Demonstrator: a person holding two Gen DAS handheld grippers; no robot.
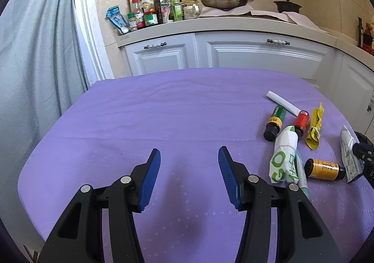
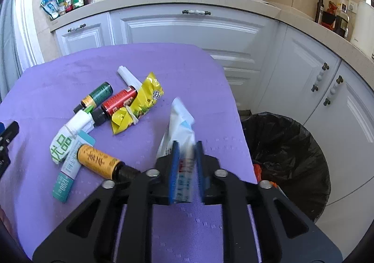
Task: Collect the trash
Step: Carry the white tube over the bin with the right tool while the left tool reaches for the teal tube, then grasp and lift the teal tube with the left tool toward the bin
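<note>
Step in hand: one piece of trash is picked up and on its way to the bin; the rest waits on the table.
Right tongs (image 2: 187, 146): closed on a white and blue wrapper (image 2: 181, 127), which stands up between the blue pads above the table's right edge.
Left tongs (image 1: 189, 157): about half open with nothing between them, hanging over the bare near-left part of the table (image 1: 163, 111).
Bin (image 2: 292, 146): lined with a black bag, on the floor just off the table's right edge; something orange already lies inside.
Pile of trash: gathered toward the right side of the table, well clear of the left tongs.
Bottles: a green bottle (image 2: 97, 97) and a red bottle (image 2: 119, 101) lie side by side toward the far edge; an orange bottle (image 2: 98, 161) lies nearer, just beside the right tongs.
Packets: a yellow packet (image 2: 138, 104) touches the red bottle; a white and green packet (image 2: 70, 134) lies between the bottles, with a teal box (image 2: 67, 174) partly under it and under the orange bottle.
White tube (image 2: 128, 77): farthest back, its end tucked behind the red bottle.
Next move, as I judge it: carry the wrapper past the right edge until it is over the bin's mouth, then let go.
Care needed: the wrapper is light and limp, so it may cling or drift to the floor.
</note>
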